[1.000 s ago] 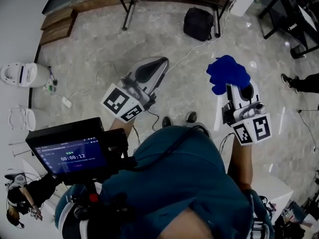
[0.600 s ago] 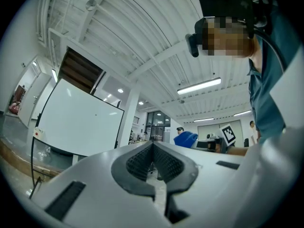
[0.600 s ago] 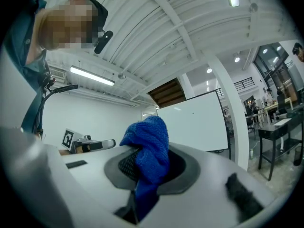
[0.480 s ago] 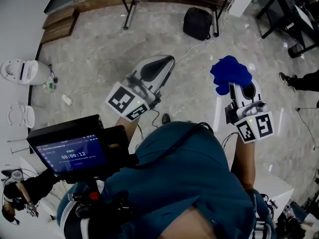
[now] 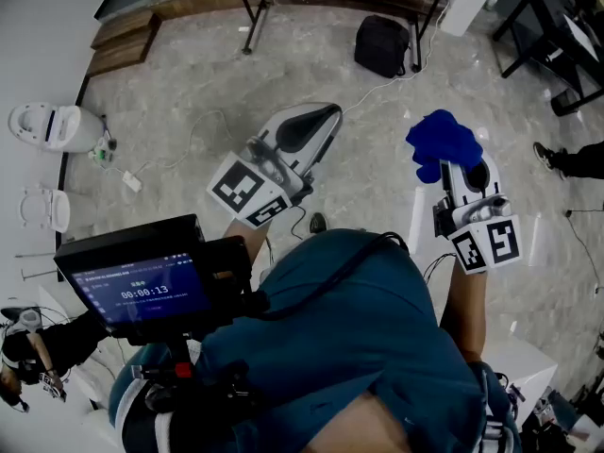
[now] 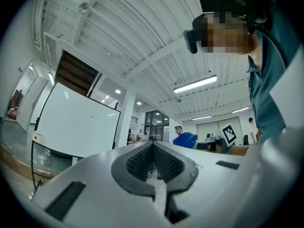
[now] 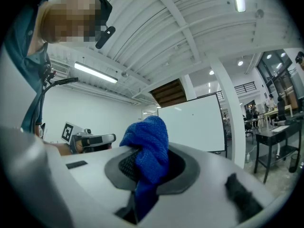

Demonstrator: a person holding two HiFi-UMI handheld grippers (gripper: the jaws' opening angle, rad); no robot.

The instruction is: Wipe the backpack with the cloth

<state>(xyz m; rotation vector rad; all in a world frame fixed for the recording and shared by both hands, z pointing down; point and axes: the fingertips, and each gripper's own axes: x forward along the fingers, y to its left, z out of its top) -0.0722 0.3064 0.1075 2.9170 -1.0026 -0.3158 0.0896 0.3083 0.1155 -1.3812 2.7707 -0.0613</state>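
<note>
Floor here is grey marbled stone [image 5: 170,83], with a long wooden ledge [image 5: 123,36] running along the far wall and a thin white cable [image 5: 184,154] snaking across it. The gripper views show a white ribbed ceiling with strip lights and a big whiteboard [image 7: 194,125]. The small black backpack [image 5: 382,45] sits on the floor on the far side, just beside a black metal table leg [image 5: 416,22] and well apart from both tools; it's too small to tell which way it faces. The right gripper [image 5: 461,170] is clamped on the bright blue knitted cloth [image 5: 442,142]. The cloth's long axis runs along the seam between the jaws, and it bunches into a fat wad past the tips, pointing away from the person toward the far wall. The left gripper [image 6: 153,148] is closed with nothing in it, its ribbed pads meeting at the tip, and it angles toward the far right.
</note>
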